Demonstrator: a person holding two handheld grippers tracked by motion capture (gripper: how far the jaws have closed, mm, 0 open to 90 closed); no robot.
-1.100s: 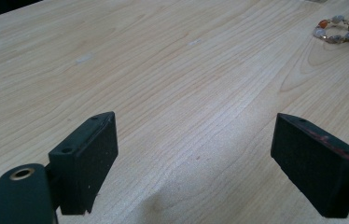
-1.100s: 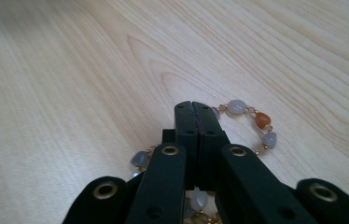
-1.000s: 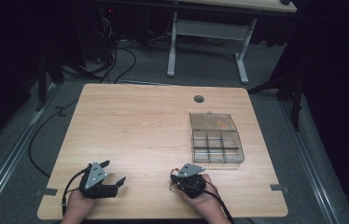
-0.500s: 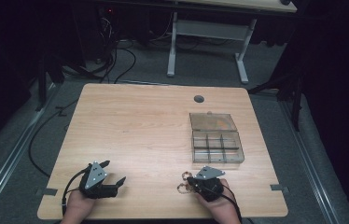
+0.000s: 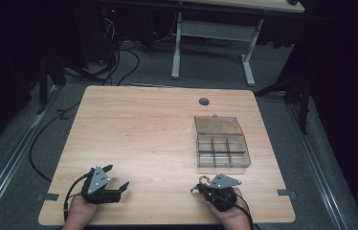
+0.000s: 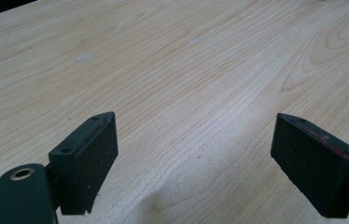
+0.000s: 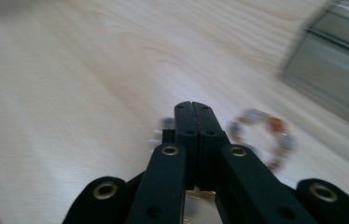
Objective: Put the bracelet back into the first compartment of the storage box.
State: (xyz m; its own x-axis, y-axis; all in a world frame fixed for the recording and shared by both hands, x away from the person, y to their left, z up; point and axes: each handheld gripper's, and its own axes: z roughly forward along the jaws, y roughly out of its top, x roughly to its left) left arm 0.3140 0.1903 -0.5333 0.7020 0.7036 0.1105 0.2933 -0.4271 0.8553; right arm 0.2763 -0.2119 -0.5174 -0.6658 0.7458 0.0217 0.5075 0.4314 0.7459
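1. Your right gripper [image 5: 197, 188] sits near the front edge of the table [image 5: 143, 134], right of the middle, with its tips pointing toward the table's left side.
2. In the right gripper view its two black jaws are pressed flat together, and they pinch a bead bracelet [image 7: 261, 135]: a loop of pale, grey and orange-brown beads bulges out to the right of the jaws, and a few more beads peek out on their left.
3. From above, the bracelet [image 5: 199, 184] shows as a small ring at the tips of that gripper. The pictures do not show whether it hangs clear of the wood or brushes it.
4. The right gripper view is smeared with motion blur, so single beads are hard to make out.
5. A clear plastic box [image 5: 221, 143] with a grid of small compartments lies on the table behind your right hand [image 5: 232, 215], with its lid open and lying flat on the far side. It stands apart from the gripper and the bracelet.
6. Your left gripper [image 5: 119, 178] rests near the front left corner of the table, well apart from the right one.
7. Its jaws are spread wide, with bare wood between the pads [image 6: 91, 158].
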